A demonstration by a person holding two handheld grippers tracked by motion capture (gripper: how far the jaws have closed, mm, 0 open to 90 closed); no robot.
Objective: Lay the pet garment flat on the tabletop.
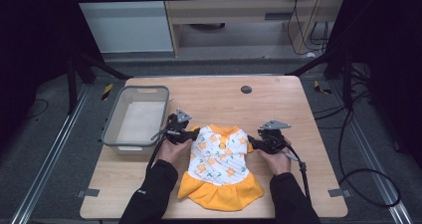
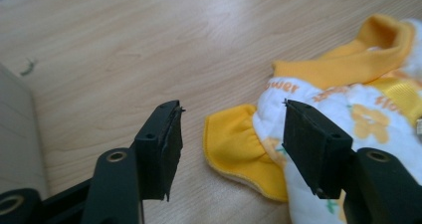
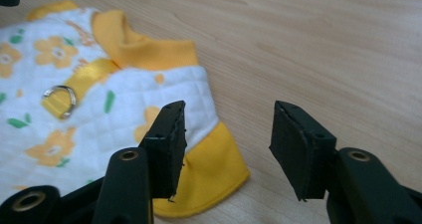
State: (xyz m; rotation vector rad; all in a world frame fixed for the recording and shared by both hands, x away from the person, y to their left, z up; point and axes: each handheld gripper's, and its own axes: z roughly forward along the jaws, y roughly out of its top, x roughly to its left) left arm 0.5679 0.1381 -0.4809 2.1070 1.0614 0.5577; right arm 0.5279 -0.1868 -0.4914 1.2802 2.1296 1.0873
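Item: small pet dress (image 1: 221,162), white quilted body with orange flower print, yellow collar, yellow sleeve cuffs and yellow skirt ruffle, lying flat on the wooden bench (image 1: 278,99), collar toward the far edge

Left gripper (image 2: 231,144): jaws apart, holding nothing; the yellow sleeve cuff (image 2: 236,152) lies on the bench between and just beyond the two jaws, nearer the right-hand jaw, which overlaps the white body

Right gripper (image 3: 226,149): jaws apart, holding nothing; the other cuff (image 3: 209,176) lies beside the left-hand jaw, partly under it, with bare bench between the jaws

Fittings: metal D-ring (image 3: 59,100) on a yellow strap below the collar

Also on the bench: grey plastic bin (image 1: 112,127), beyond the left gripper's outer side

Risks, as judged:
- right jaws closing where they stand would likely meet bare bench and miss the cuff
- left jaws may catch a single fabric layer, so the dress bunches or slips out on lifting
- uneven lift between sides would skew the garment
- a jaw tip dragging could snag the D-ring
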